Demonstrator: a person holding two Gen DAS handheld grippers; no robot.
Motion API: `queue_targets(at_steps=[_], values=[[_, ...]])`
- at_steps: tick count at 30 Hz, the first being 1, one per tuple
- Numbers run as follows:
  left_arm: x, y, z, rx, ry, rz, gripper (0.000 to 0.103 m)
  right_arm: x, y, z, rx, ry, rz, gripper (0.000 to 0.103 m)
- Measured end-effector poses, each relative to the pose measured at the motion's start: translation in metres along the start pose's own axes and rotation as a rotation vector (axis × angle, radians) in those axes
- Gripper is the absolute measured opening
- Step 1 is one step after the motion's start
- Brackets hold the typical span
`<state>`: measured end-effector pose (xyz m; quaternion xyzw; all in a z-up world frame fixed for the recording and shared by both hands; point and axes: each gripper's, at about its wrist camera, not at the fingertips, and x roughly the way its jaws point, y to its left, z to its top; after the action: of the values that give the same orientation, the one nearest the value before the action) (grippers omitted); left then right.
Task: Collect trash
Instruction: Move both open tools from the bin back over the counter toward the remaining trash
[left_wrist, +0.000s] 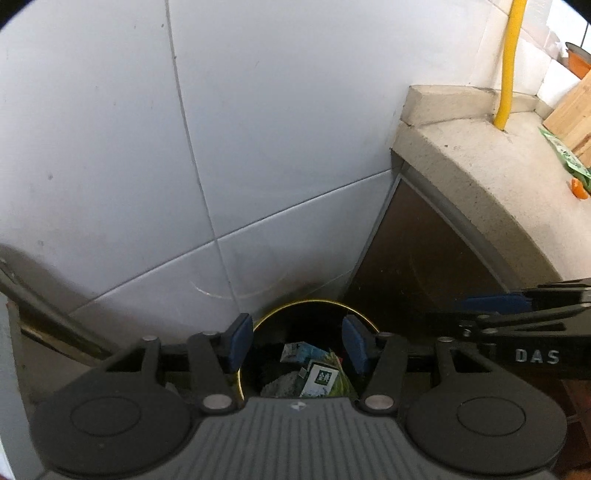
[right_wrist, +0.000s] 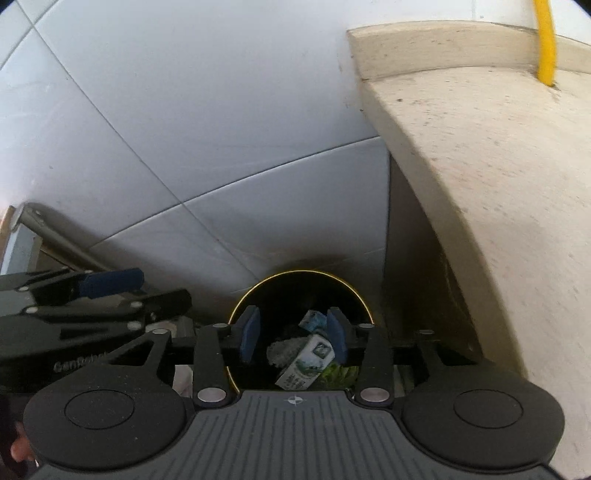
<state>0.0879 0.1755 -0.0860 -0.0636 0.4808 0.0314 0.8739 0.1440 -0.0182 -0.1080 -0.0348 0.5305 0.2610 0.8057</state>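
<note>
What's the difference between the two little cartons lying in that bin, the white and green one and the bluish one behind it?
The white and green carton looks bigger and lies nearer the camera, slanted on top of the heap; the bluish carton looks smaller, sits farther back, and is partly hidden. The first shows a white face with a green picture; the second is mostly blue-green. Both are printed drink-style boxes lying inside the black bin, touched by neither gripper.

My left gripper (left_wrist: 297, 345) angled steeply downward, jaws parted and empty, my right gripper (right_wrist: 293, 334) beside it, likewise angled, parted, empty
</note>
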Motion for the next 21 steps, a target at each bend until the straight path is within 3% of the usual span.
queue_targets(at_steps=[21], values=[[-0.013, -0.020, -0.008, 0.133, -0.094, 0.044, 0.053, -0.065, -0.009, -0.036, 0.069, -0.117, -0.073, 0.065]])
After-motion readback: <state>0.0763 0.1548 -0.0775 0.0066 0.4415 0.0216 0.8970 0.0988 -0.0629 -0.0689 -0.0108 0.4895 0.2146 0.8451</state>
